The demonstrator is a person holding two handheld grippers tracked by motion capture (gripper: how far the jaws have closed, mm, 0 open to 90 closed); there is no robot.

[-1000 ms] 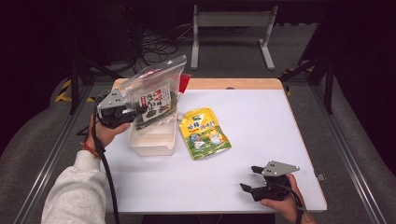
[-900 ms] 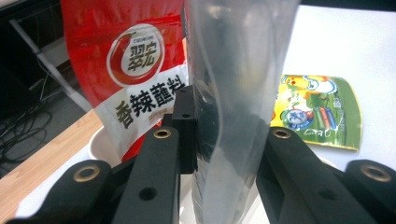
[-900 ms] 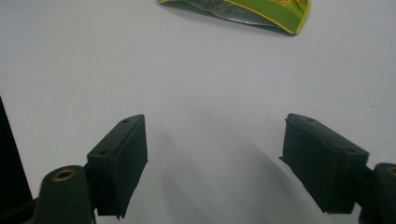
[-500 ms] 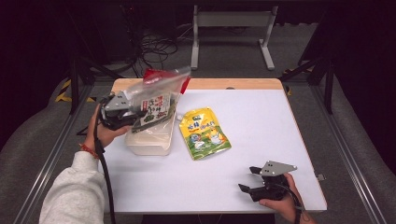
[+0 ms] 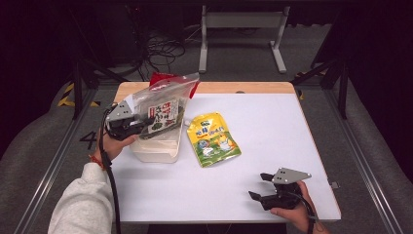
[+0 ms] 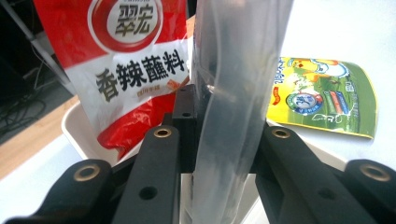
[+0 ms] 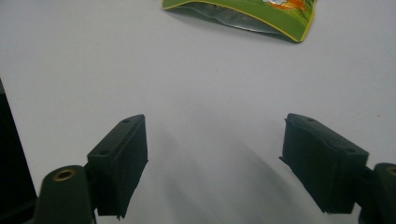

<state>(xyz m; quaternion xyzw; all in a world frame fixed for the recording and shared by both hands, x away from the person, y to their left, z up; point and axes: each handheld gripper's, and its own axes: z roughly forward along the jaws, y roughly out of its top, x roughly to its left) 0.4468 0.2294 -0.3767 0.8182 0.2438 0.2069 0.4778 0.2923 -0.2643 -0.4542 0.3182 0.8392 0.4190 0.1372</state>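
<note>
Clear zip bag (image 5: 163,105) of dark snacks is hanging pinched between the nearly closed jaws of the left gripper (image 5: 139,126), and compared with a moment ago it is sinking toward the white bin (image 5: 158,148) directly beneath that claw, where a red packet (image 6: 126,65) is already leaning just beyond the jaws. Judging by that descent, the bag is being lowered in for release. The right gripper (image 5: 261,186) is resting wide open and empty, the yellow-green pouch (image 7: 243,14) lying well ahead of it.

The left tool (image 5: 141,127) now sits lower than a second ago, carrying its clear bag (image 5: 163,105) down over the white tub (image 5: 156,148), tilted closer to level.
</note>
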